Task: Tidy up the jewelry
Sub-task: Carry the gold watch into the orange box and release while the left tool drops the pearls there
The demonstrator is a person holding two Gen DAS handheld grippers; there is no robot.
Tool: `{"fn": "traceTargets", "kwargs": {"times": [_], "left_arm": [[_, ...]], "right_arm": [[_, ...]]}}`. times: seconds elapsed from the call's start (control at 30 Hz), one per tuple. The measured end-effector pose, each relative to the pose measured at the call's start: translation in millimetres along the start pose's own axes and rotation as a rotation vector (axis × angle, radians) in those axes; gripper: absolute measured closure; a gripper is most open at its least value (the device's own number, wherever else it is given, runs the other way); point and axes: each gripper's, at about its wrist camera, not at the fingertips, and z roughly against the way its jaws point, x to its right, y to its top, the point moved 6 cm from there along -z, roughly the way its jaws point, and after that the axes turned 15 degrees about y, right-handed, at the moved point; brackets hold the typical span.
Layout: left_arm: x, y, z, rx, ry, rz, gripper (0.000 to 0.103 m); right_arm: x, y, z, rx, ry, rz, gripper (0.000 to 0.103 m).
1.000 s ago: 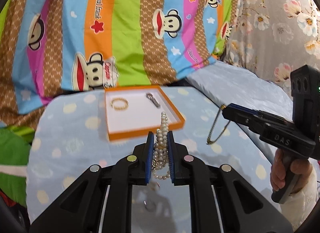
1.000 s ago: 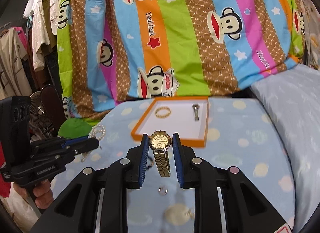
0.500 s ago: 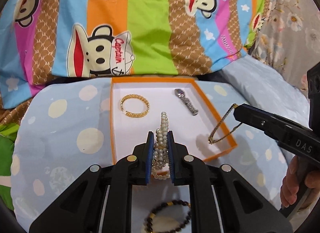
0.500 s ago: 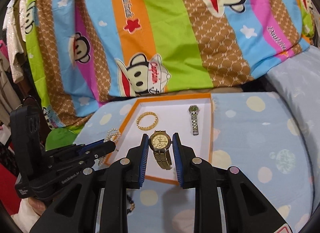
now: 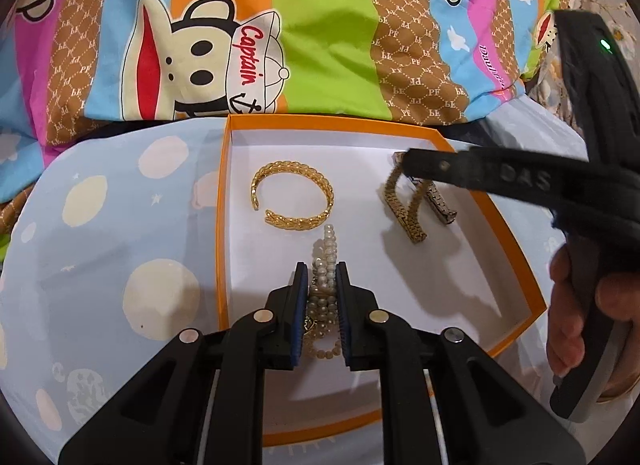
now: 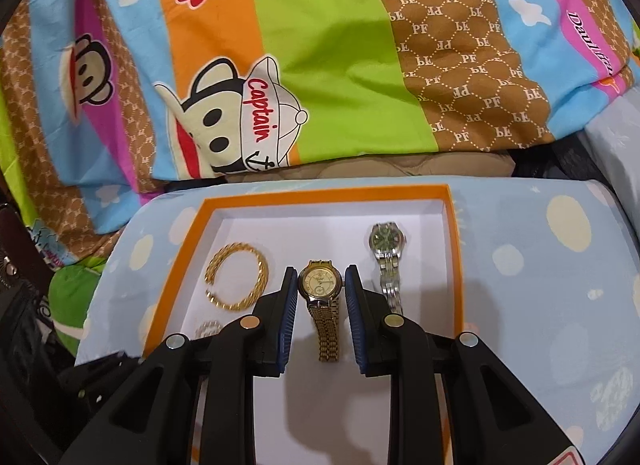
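White pearl bracelet (image 5: 326,265), several strands bunched, pinched between the blue-padded fingers (image 5: 301,297) of the left gripper (image 5: 322,305), over the near part of the shallow orange-rimmed box with a white floor (image 5: 224,225). Gold-tone wristwatch with a cream dial (image 6: 321,285), clamped at the case by the fingers (image 6: 289,305) of the right gripper (image 6: 321,305), metal band drooping toward the box floor; whether the band touches the floor cannot be told. Already lying in the box: open gold braided bangle (image 5: 292,195) at far left, silver wristwatch with a dark green dial (image 6: 386,257) at far right. In the left wrist view, gold band (image 5: 402,205) just left of the silver one, partly behind the black right gripper body (image 5: 520,181), with a hand (image 5: 576,313) around its handle. Box resting on a pale blue cloth with cream dots (image 5: 120,245) covering the surface. Beyond, striped cartoon-monkey blanket (image 5: 320,25).
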Motion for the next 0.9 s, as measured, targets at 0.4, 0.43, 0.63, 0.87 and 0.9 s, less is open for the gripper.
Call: {"fn": "traceTargets", "kwargs": {"times": [0.4, 0.43, 0.63, 0.87, 0.9], "left_arm": [[-14, 18, 43, 0.132, -0.022, 0.082, 0.056], [-17, 18, 53, 0.142, -0.026, 0.088, 0.056], [-35, -3, 110, 0.197, -0.019, 0.094, 0.055], [-50, -63, 149, 0.182, 0.047, 0.074, 0.054], [-51, -76, 152, 0.166, 0.053, 0.069, 0.054]], "right_arm": [[-11, 1, 79, 0.224, 0.058, -0.008, 0.060], [-12, -3, 86, 0.232, 0.058, -0.006, 0.060], [-21, -63, 143, 0.253, 0.032, 0.031, 0.060], [-33, -149, 179, 0.208, -0.041, 0.075, 0.060], [-34, -161, 182, 0.195, -0.039, 0.074, 0.060]]}}
